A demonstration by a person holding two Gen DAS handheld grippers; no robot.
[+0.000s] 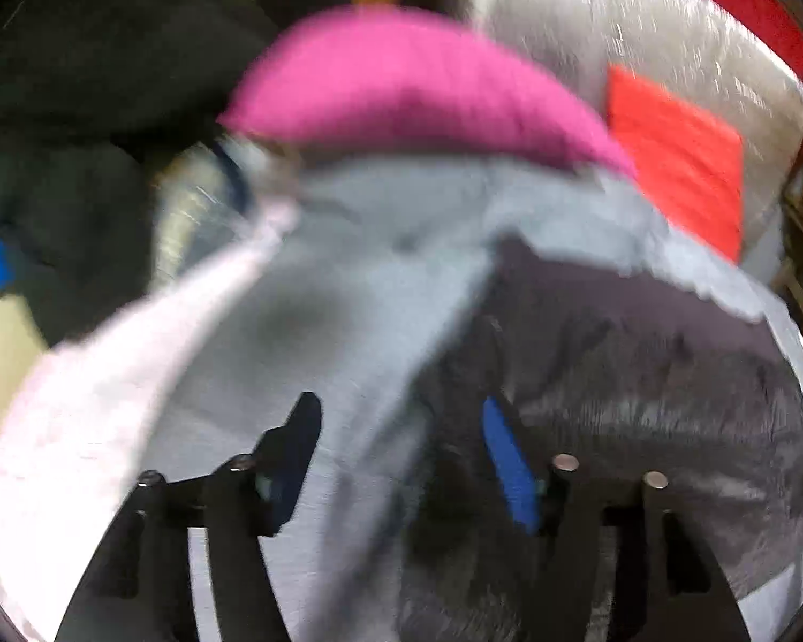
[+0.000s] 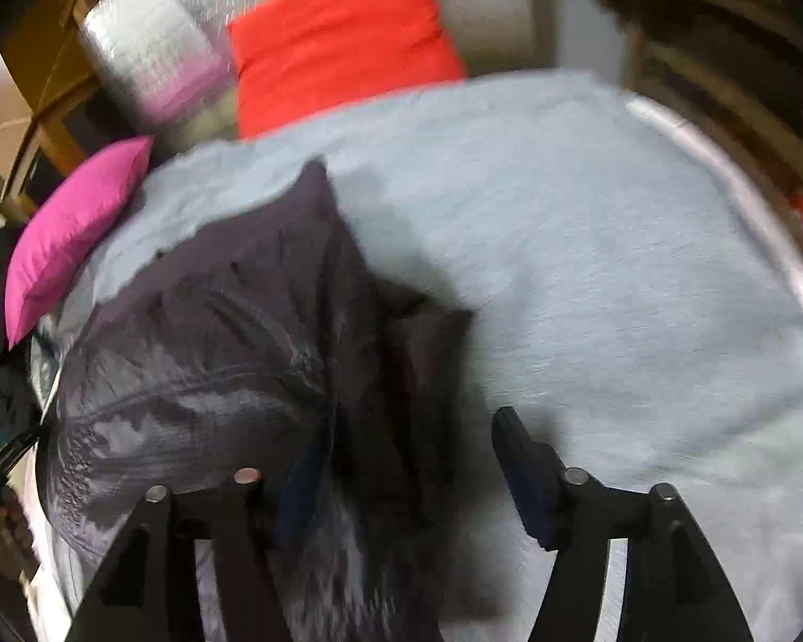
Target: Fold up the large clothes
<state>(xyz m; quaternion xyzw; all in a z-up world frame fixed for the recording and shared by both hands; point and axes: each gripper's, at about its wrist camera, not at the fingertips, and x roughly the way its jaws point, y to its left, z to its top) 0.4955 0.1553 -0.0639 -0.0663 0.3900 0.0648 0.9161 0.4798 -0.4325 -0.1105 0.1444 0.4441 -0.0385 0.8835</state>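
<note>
Dark grey, faintly shiny fabric, one garment (image 2: 214, 353), and it's lying crumpled on a pale grey blanket (image 2: 589, 267), bunched into a rough heap with one corner poking up toward the far side. Both views are smeared with motion blur, so the finer folds can't be read.

Two hand-held grippers in play. Left hand-held gripper (image 1: 401, 428): fingers spread apart, blue pads showing, with a ridge of the pale blanket and the edge of the dark garment (image 1: 642, 374) running between them; whether either finger touches cloth, I can't tell. Right hand-held gripper (image 2: 407, 455): fingers also apart, the left one over the dark garment, the right one over bare blanket; nothing visibly pinched.

Two cushions: one magenta cushion (image 1: 401, 85) at the blanket's far edge, one red-orange cushion (image 2: 337, 37) beyond it, resting against a silvery grey upholstered backrest (image 2: 150, 48).

Under the blanket, a pale pinkish sheet edge (image 1: 80, 401) shows along the side. Wooden furniture framing (image 2: 48, 53) stands behind the cushions, and a dark pile of clothing (image 1: 80, 80) sits off to the left side.
</note>
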